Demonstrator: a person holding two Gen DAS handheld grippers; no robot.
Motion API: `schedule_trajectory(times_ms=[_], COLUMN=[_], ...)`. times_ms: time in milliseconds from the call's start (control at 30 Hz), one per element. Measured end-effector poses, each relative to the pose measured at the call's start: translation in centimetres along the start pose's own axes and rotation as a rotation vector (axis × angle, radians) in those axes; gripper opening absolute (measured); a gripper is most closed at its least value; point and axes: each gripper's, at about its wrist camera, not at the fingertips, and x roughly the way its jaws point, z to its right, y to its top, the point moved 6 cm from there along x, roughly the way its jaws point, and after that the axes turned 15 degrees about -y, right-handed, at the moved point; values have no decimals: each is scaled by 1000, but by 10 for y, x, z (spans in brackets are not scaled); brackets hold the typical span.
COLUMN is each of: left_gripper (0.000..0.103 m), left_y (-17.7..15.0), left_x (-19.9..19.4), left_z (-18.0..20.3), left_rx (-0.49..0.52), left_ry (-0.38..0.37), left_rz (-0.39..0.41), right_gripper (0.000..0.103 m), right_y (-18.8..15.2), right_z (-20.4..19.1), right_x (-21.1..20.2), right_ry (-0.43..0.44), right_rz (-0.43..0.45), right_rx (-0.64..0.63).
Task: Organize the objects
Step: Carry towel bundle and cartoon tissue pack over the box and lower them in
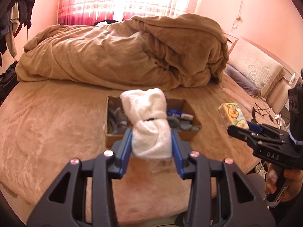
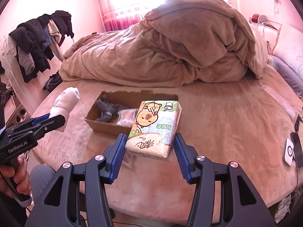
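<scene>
Pink light falls across a bed [image 2: 217, 117] with a heaped brown blanket [image 1: 123, 53] at its far side and an open cardboard box [image 2: 98, 124] in the middle. Both claws hang near the box, 1 each side. The left gripper [image 1: 151, 141] pinches a white rolled towel [image 1: 147, 119]: soft, light, best squeezed mid-roll. The right gripper [image 2: 149, 145] clamps a cartoon-printed tissue pack [image 2: 155, 126], squashy with a probably slick wrapper, so grip its 2 long sides.
</scene>
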Motion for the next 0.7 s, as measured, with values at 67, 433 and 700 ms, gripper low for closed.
schedule_trajectory(times_ms=[67,433,700], left_gripper=[40,40,40], left_y=[10,29,26], left_x=[4,70,110], left_z=[-2,-37,-64], left_rx=[14,11,-32], left_ry=[11,32,8], left_rz=[11,-49,-106], right_gripper=[54,28,25], right_y=[11,48,51], right_z=[-2,-12,-19], right_x=[3,30,84], right_ry=[3,18,43], right_rz=[9,51,-22], right_rx=[-7,-38,-16])
